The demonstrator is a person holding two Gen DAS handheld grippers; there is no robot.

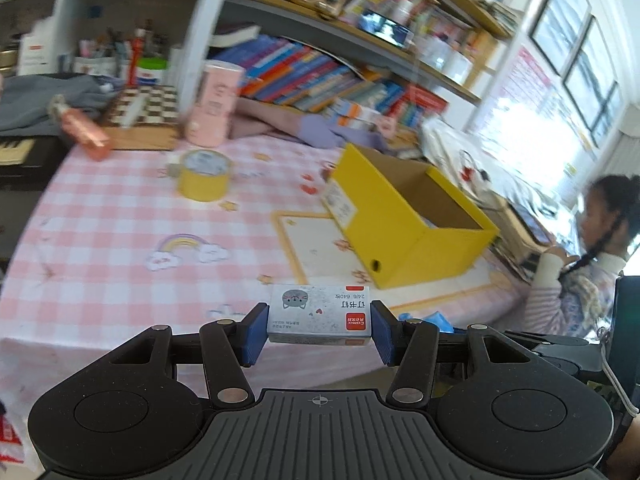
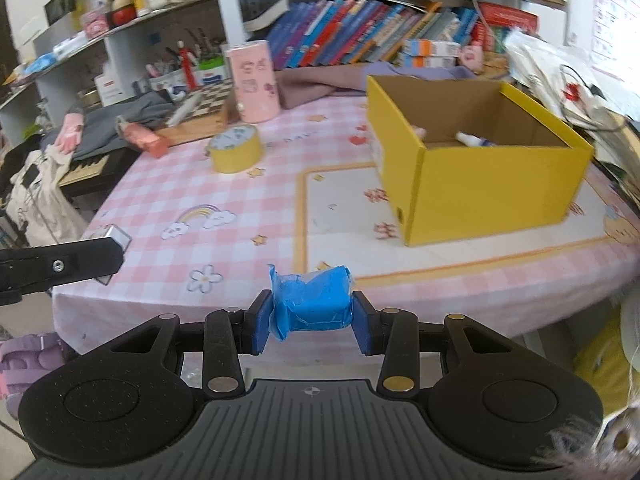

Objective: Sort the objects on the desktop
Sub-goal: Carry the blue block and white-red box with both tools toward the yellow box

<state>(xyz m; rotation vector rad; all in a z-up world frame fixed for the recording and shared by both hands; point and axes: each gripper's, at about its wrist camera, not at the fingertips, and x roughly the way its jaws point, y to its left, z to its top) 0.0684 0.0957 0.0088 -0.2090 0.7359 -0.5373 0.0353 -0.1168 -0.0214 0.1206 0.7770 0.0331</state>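
Note:
My left gripper (image 1: 319, 330) is shut on a small grey staple box (image 1: 318, 314) with a cat picture and a red label, held above the near table edge. My right gripper (image 2: 311, 322) is shut on a blue-wrapped block (image 2: 314, 304), also above the near table edge. The open yellow cardboard box (image 1: 404, 216) stands on the pink checked tablecloth, right of centre; it also shows in the right wrist view (image 2: 480, 184) with a small white bottle (image 2: 474, 140) inside. A yellow tape roll (image 2: 236, 150) lies to the left of the box.
A pink cylinder tin (image 2: 256, 80), a chessboard box (image 2: 200, 112), a pink tube (image 2: 144, 138) and clothes sit at the table's back. Bookshelves stand behind. A child (image 1: 588, 240) sits at the right. The left gripper's arm (image 2: 60, 266) shows at the right wrist view's left edge.

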